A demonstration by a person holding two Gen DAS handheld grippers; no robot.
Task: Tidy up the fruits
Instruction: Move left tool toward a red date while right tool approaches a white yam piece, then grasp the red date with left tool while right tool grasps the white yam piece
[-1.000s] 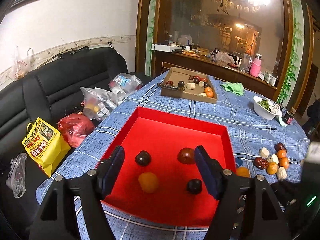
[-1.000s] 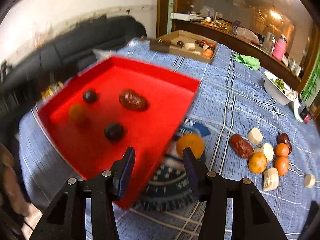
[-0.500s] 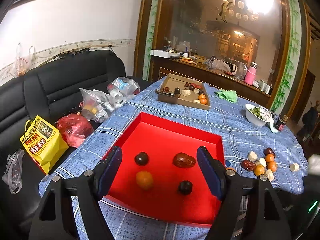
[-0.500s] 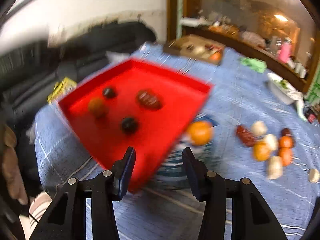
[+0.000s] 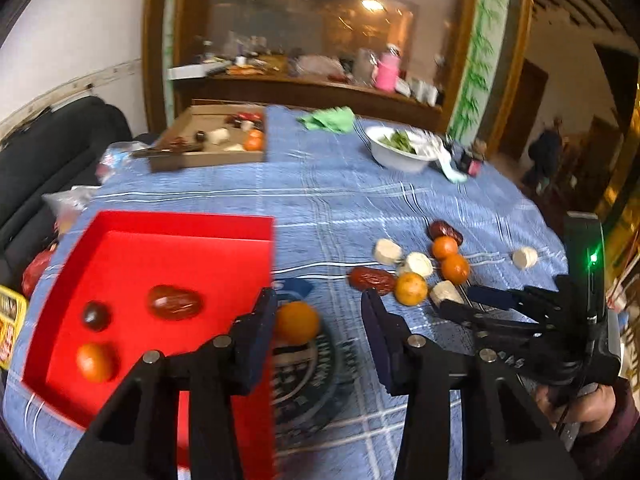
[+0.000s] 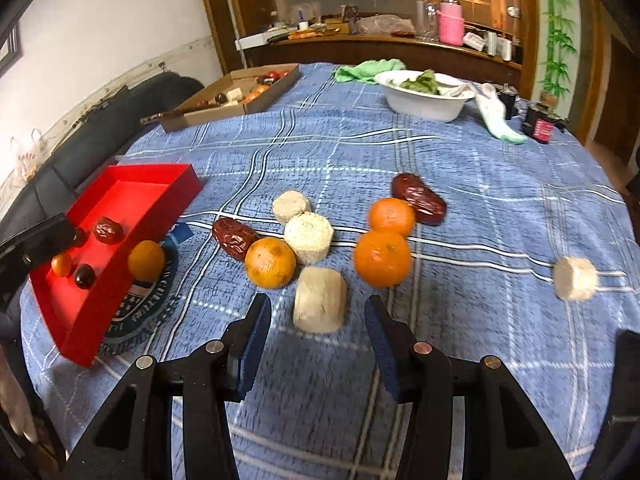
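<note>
A red tray (image 5: 168, 224) holds a brown date (image 5: 175, 302), a dark fruit (image 5: 96, 315) and a small orange fruit (image 5: 95, 362). A loose orange (image 5: 296, 322) sits on a round mat beside the tray. It shows in the gap of my left gripper (image 5: 318, 304), near one finger, and the closing jaws do not press it. My right gripper (image 6: 316, 308) is open over a scattered pile of oranges, dates and white chunks. One white chunk (image 6: 320, 300) lies between its fingertips, untouched. An orange (image 6: 271, 262) and a date (image 6: 234, 238) lie just beyond.
A cardboard box (image 6: 232, 96) of fruit stands at the far left, with a white bowl (image 6: 424, 100) of greens and a green cloth (image 6: 368, 70) at the back. A lone white chunk (image 6: 575, 278) lies far right. A black sofa (image 5: 36, 152) borders the table's left edge.
Both grippers have swung right, so the red tray now sits at the left of each view. The left jaws have narrowed. The right gripper has come over the loose fruit pile.
</note>
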